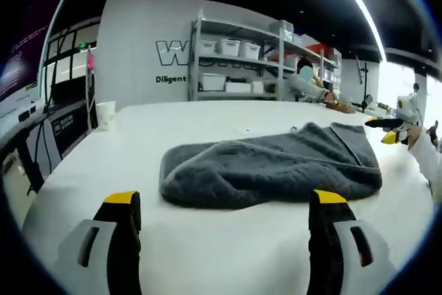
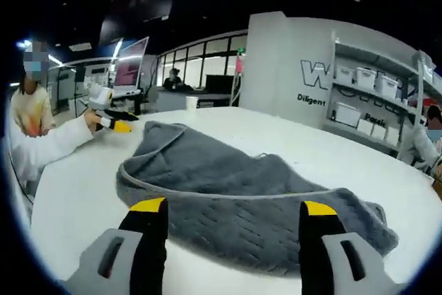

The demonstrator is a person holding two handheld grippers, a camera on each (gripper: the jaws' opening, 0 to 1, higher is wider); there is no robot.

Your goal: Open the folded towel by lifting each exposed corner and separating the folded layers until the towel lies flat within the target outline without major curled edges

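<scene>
Grey towel [image 1: 276, 167] lies in front of my claws on the white table [image 1: 207, 240], still folded and rumpled, layers overlapping, stitched hem edge curving across its top [image 2: 228, 195].

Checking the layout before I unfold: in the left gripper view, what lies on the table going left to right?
Paper cup → grey towel → the other hand-held gripper, at the right edge.

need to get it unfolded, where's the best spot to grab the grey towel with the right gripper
Probably the bound hem of the top layer of the grey towel, just ahead of the open right gripper. It runs across the folded pile as an exposed edge, so come in low from the near side and pinch only that layer.
</scene>
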